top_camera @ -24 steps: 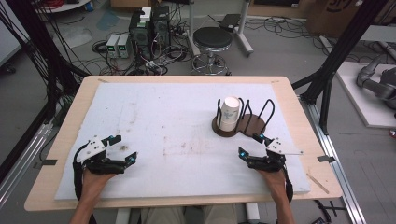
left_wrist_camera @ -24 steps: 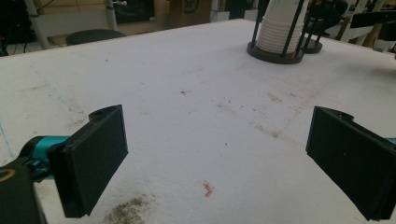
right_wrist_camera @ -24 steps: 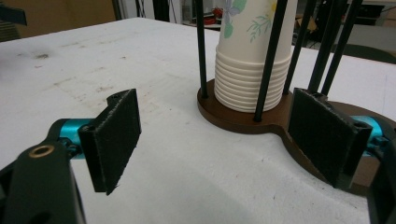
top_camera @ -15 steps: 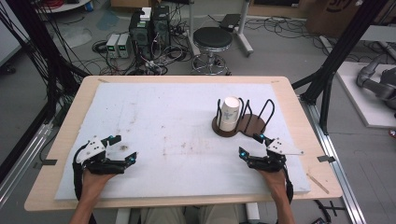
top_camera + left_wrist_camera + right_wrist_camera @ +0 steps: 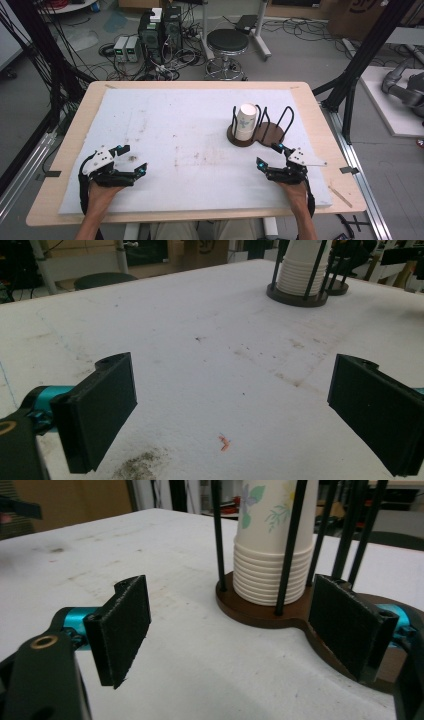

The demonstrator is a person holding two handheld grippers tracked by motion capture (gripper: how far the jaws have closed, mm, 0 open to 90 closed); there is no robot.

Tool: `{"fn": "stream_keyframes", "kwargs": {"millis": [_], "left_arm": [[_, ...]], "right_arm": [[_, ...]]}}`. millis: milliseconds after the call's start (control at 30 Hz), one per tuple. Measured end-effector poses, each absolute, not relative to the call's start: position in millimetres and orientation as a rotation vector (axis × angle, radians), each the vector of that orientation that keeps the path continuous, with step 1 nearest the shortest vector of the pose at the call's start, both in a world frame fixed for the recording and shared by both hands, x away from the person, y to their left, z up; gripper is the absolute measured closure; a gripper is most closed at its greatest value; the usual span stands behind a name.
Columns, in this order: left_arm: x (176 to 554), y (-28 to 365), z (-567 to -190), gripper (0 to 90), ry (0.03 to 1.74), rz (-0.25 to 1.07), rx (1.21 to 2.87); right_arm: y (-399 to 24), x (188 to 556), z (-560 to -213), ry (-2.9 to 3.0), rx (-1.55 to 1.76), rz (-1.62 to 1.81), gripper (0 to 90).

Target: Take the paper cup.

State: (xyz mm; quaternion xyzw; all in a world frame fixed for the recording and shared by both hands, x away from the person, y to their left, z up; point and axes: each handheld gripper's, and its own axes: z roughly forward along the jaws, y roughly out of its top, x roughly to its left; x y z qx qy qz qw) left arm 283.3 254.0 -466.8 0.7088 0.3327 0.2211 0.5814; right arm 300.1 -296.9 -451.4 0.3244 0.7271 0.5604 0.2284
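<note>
No word, number or brand can be read for certain anywhere. The stack of paper cups (image 5: 272,540) standing in the dark wire holder (image 5: 295,612) carries a printed pattern of green leaves and a small purple flower, with no lettering on it. Well beyond the holder, on the floor past the bench's far edge, a brown cardboard box (image 5: 367,15) bears dark printed marks, cut off by the frame and too blurred to make out. In the left gripper view, a similar box (image 5: 200,250) behind the bench shows a faint dark mark, likewise illegible.
</note>
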Motion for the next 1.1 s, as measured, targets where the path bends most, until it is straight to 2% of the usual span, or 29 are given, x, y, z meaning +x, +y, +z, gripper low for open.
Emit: {"fn": "stream_keyframes", "kwargs": {"millis": [167,400,433,700,967,1100], "left_arm": [[284,254,-467,5.3,0.777,0.515,1.659],[284,254,-467,5.3,0.779,0.507,1.664],[284,254,-467,5.3,0.781,0.507,1.664],[285,254,-467,5.3,0.782,0.505,1.667],[285,253,-467,5.3,0.784,0.501,1.671],[285,253,-466,5.3,0.783,0.502,1.676]], "right_arm": [[-298,302,-440,2.051,0.873,1.593,17.9],[-298,307,-405,2.043,0.837,1.589,17.9],[-300,311,-389,2.041,0.825,1.592,17.9],[-306,336,-333,2.091,0.798,1.546,17.9],[-303,354,-310,2.175,0.777,1.492,18.0],[-296,382,-300,2.311,0.765,1.410,18.0]]}}
